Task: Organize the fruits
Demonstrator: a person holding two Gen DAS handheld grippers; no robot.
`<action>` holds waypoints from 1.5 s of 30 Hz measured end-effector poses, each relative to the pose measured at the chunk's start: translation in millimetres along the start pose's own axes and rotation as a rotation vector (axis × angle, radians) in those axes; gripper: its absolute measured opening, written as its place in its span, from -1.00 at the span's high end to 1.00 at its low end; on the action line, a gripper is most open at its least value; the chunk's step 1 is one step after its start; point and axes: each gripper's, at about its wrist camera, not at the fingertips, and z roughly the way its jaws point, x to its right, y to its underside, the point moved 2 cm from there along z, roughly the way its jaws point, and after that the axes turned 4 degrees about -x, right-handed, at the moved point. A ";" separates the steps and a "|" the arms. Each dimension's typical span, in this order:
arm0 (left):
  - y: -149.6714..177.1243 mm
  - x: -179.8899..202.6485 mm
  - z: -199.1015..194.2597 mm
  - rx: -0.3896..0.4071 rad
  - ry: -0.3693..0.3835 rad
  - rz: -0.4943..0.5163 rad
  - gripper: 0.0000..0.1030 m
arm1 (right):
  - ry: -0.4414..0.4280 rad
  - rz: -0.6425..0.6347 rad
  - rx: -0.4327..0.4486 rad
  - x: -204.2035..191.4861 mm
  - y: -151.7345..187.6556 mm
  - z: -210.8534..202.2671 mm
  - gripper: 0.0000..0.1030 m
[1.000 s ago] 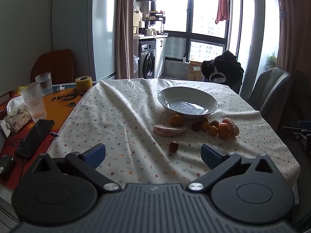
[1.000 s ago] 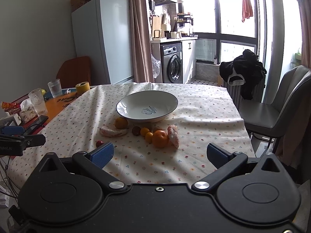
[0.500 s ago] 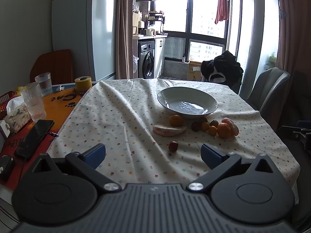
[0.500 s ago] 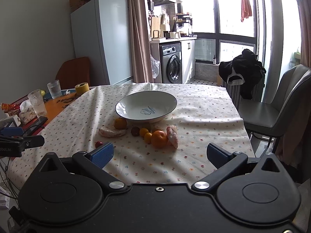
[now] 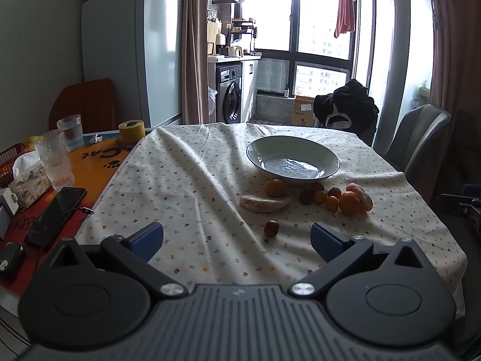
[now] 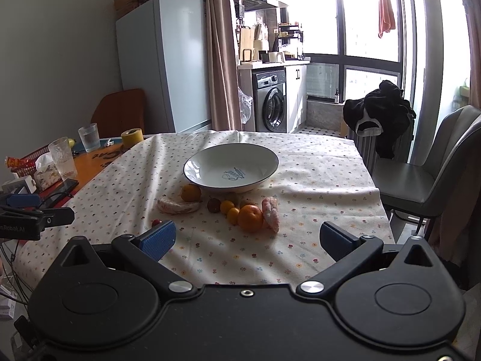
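A white bowl stands empty on the flowered tablecloth. In front of it lie loose fruits: an orange, a big orange, several small kumquats, two pinkish peeled segments, a dark plum and a small red fruit. My left gripper hovers open over the near cloth, just short of the red fruit. My right gripper is open too, short of the big orange. Neither holds anything.
At the left on an orange mat stand two glasses, a yellow tape roll, a tissue box and a phone. A grey chair stands at the right, and a fridge behind.
Both views have shifted only slightly; the right gripper has eased a little closer to the fruits. Both grippers stay open and nothing on the table has moved.
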 end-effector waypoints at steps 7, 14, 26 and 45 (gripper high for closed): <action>0.6 0.4 2.4 -0.001 -0.002 -0.001 -1.00 | -0.015 0.003 -0.009 3.4 3.5 7.9 -1.00; 3.6 3.0 19.2 -0.029 0.026 -0.001 -1.00 | -0.008 -0.004 -0.042 6.2 10.1 25.5 -1.00; 1.8 2.6 55.4 -0.062 0.055 -0.016 -1.00 | -0.004 -0.001 -0.089 12.0 14.5 54.7 -1.00; -6.5 11.3 121.9 -0.129 0.080 -0.038 -0.92 | -0.020 0.044 -0.124 32.2 6.3 106.9 -1.00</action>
